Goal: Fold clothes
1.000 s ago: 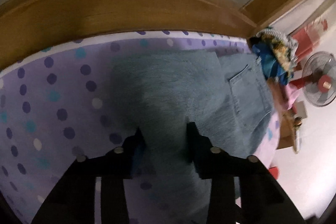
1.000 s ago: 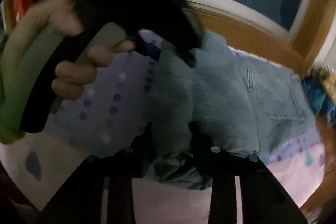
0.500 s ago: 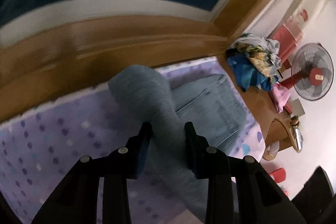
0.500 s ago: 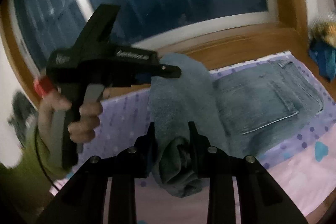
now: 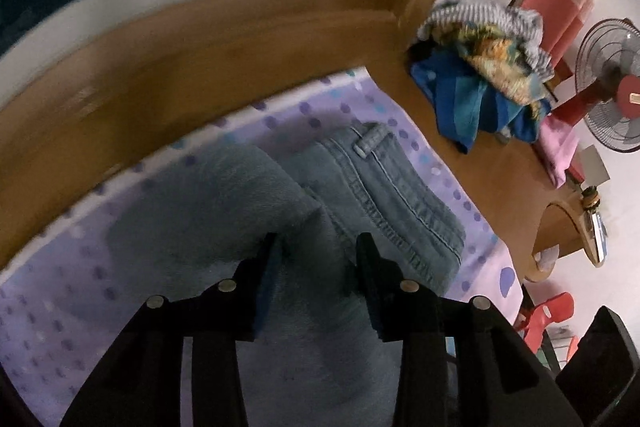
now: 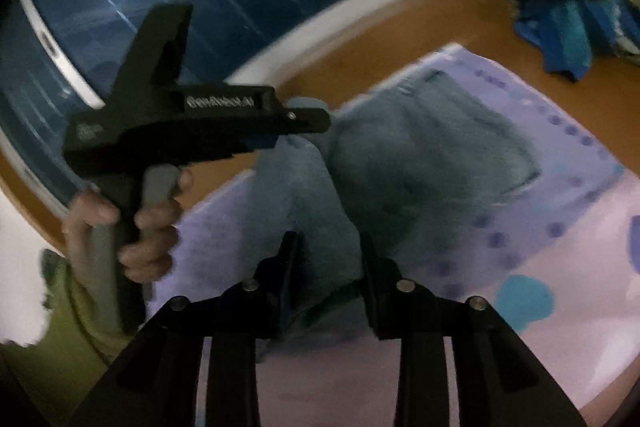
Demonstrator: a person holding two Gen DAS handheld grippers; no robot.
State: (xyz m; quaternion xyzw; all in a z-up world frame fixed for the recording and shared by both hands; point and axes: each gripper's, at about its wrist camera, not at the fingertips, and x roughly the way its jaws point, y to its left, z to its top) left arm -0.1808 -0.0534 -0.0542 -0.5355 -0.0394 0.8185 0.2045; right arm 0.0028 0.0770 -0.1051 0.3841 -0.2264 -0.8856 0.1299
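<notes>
A pair of light blue jeans point(image 5: 384, 187) lies on the purple dotted bed sheet point(image 5: 60, 287), waistband toward the wooden ledge. My left gripper point(image 5: 318, 247) is shut on a leg of the jeans and holds the fold raised over the seat part. My right gripper point(image 6: 326, 247) is shut on the same leg of the jeans point(image 6: 420, 163) nearer the front. The left gripper point(image 6: 304, 117) also shows in the right wrist view, held in a hand, clamped on the top of the fold.
A wooden ledge point(image 5: 200, 67) and a dark window point(image 6: 200, 7) run behind the bed. A pile of colourful clothes point(image 5: 480, 67) sits on the ledge at the right. A red fan point(image 5: 612, 87) and red stools point(image 5: 548, 315) stand beyond the bed.
Both grippers have carried the jeans leg up and over toward the waistband end. The fold now hangs lower over the seat of the jeans.
</notes>
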